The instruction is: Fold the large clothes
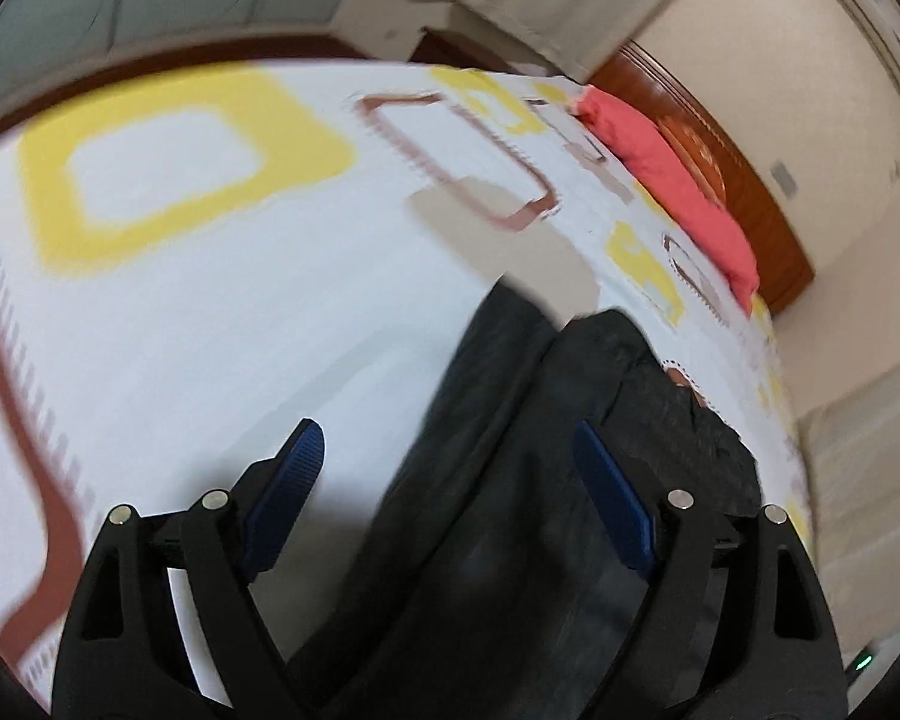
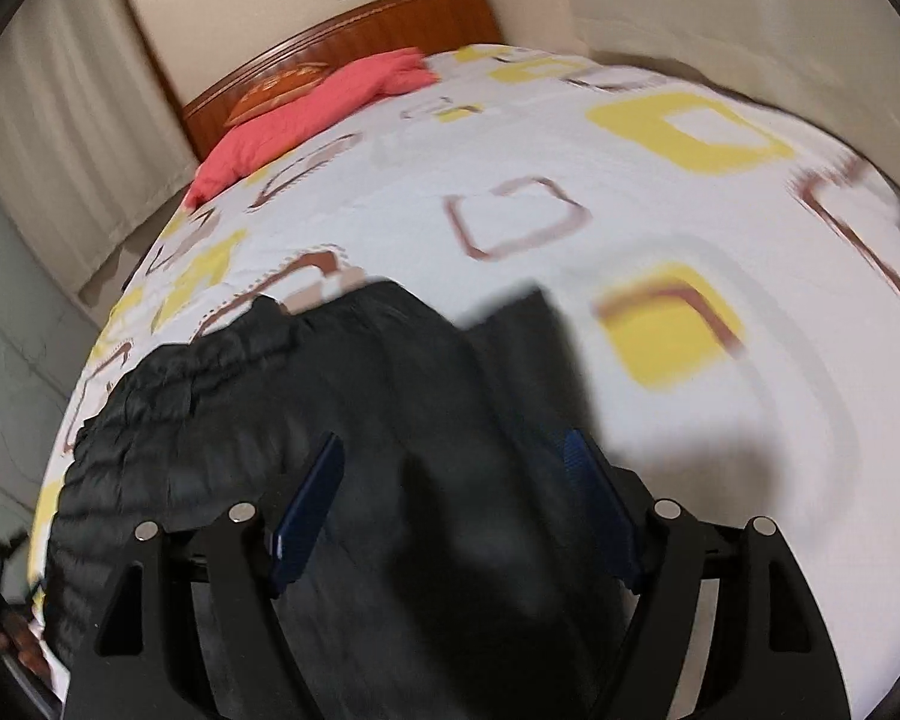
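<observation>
Both tools angle downward over the bed. Left gripper (image 1: 444, 474): jaws apart, empty. Right gripper (image 2: 456, 480): jaws apart, empty. The black garment (image 2: 306, 420) lies lower centre on the patterned bedspread (image 2: 570, 144), apparently between folds. Next move likely requires pinching an edge. Red pillow (image 2: 306, 114) upper left.

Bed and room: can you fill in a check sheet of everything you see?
Surface: bed, white cover with yellow and brown squares.
Job's things: dark trousers lying on the bed, waistband towards the headboard.
Clutter: pink cloth by the headboard.
Grippers: left gripper and right gripper both open, above the trousers, holding nothing.
Cables: nothing seen.
Surroundings: cream walls, curtain; pictures blurred.
</observation>
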`<state>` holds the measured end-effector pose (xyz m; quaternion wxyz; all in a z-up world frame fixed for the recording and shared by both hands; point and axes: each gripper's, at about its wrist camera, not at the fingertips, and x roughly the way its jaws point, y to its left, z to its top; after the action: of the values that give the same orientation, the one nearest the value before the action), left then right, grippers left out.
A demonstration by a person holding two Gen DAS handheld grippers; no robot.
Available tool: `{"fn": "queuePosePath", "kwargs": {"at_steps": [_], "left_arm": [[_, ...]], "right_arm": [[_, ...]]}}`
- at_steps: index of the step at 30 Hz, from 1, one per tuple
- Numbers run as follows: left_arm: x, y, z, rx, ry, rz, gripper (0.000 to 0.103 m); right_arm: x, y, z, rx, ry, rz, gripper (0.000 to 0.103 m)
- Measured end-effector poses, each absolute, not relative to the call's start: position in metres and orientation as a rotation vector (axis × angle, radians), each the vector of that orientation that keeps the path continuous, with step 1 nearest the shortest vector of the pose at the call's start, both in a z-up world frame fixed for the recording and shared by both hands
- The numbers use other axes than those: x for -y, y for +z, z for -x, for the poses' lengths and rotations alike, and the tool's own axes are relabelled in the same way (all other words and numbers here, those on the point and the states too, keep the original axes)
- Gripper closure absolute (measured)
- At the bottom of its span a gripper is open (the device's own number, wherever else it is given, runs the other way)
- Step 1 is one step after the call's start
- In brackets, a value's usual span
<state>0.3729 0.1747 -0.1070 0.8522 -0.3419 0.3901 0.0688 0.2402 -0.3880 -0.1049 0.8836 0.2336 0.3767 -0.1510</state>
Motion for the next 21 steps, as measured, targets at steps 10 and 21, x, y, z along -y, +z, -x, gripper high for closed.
{"fn": "queuePosePath", "kwargs": {"at_steps": [10,21], "left_arm": [[-0.183,-0.153,-0.268,-0.815,0.057,1.086,0.018],[-0.153,-0.158,-0.311,-0.836,0.134,0.972,0.047]], "right_arm": [[0.393,-0.152,-0.13,-0.796,-0.271,-0.774,0.028],[0.386,-0.175,-0.16,-0.729,-0.268,-0.914,0.046]]}}
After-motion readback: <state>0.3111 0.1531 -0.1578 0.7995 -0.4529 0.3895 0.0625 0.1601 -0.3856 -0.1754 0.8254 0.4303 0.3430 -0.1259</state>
